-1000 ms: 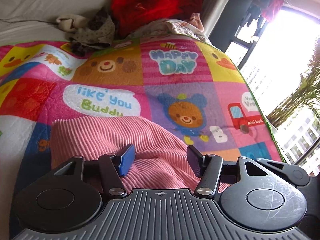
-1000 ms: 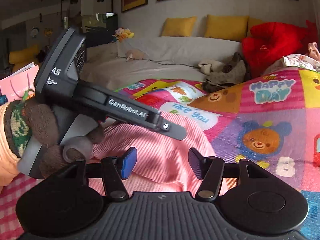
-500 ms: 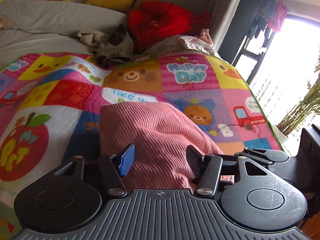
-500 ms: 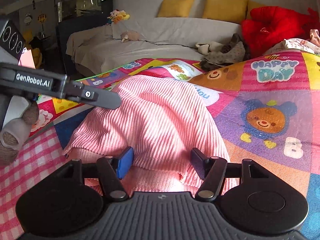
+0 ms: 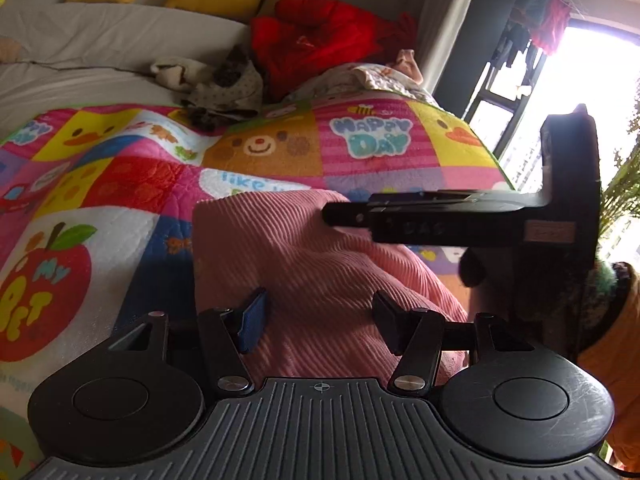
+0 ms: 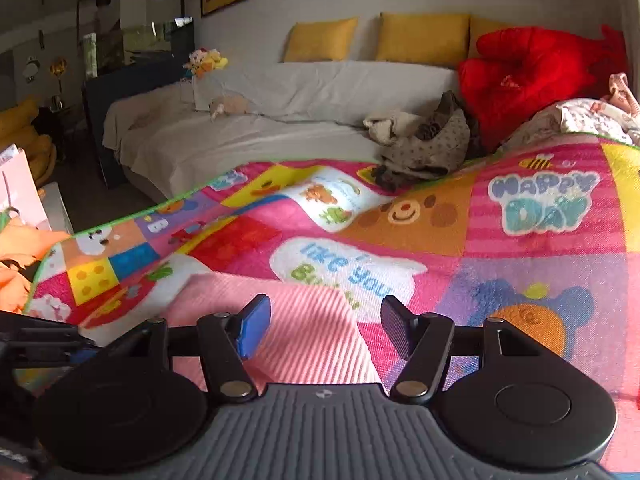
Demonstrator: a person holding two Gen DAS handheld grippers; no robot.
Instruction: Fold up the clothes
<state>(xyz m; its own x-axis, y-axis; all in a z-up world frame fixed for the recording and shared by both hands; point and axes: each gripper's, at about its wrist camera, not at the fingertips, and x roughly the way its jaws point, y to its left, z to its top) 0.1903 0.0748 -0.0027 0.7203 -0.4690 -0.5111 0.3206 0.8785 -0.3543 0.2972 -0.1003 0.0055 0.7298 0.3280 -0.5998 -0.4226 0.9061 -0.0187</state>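
Lying folded: ribbed pink garment [image 5: 304, 264] | quilted patchwork mat [image 6: 500, 248] | both fingers released

Between the fingers of the left claw [image 5: 318, 322] lies a pink garment [image 5: 304, 264] of soft ribbed cloth, matt, its fine cords running slantwise. Beyond it spreads a quilted play mat [image 5: 120, 176] of printed cloth, stitched and faintly puckered. The claw itself is matt black plastic with a ridged grey deck, scuffed discs and small shiny metal rivets.
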